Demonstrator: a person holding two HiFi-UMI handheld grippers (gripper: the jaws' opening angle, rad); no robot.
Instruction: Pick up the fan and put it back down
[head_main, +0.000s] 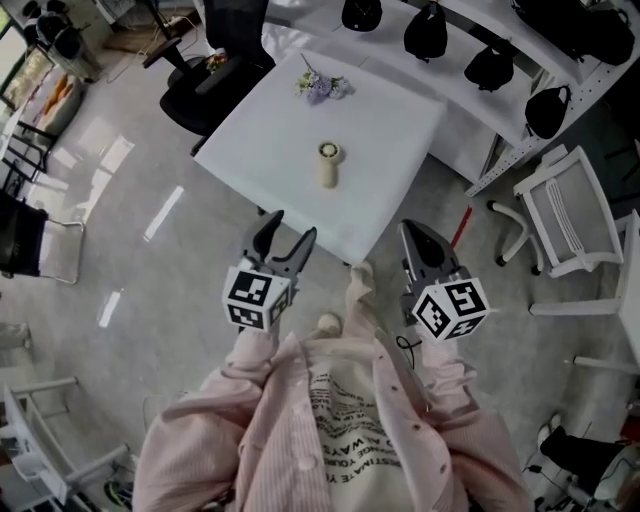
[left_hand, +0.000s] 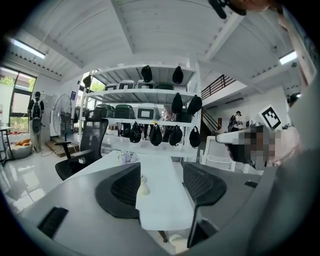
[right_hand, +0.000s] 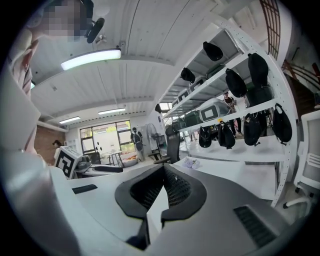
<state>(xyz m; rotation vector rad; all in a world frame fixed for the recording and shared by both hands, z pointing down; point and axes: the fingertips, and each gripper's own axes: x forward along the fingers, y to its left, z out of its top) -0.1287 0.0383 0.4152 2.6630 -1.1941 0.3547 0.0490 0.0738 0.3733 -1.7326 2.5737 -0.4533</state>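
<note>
Nearest to us is our own pink shirt (head_main: 330, 430), its lower part cut off by the frame, with both sleeves reaching forward. The left gripper (head_main: 291, 226) sits by the tabletop's (head_main: 390, 130) near left edge; in the left gripper view its fingers (left_hand: 120, 190) stand well apart and released, with nothing between them but bare tabletop. The right gripper (head_main: 412, 232) sits on the other side of the near corner. In the right gripper view its fingers (right_hand: 180, 190) are clenched, tips meeting on nothing, and only a pale sliver shows through the gap below the tips. The fan (head_main: 329, 165), small and cream-coloured, stands about the middle of the tabletop, well apart from both grippers. It is too small for us to make out its detail, and in the left gripper view the left finger covers its left side. Beyond it a small bunch of flowers (head_main: 321, 86) lies near the far edge. Further off are a black office chair (head_main: 215, 70) and a white shelf (head_main: 600, 75) hung with black bags, partly cut off by the frame.
</note>
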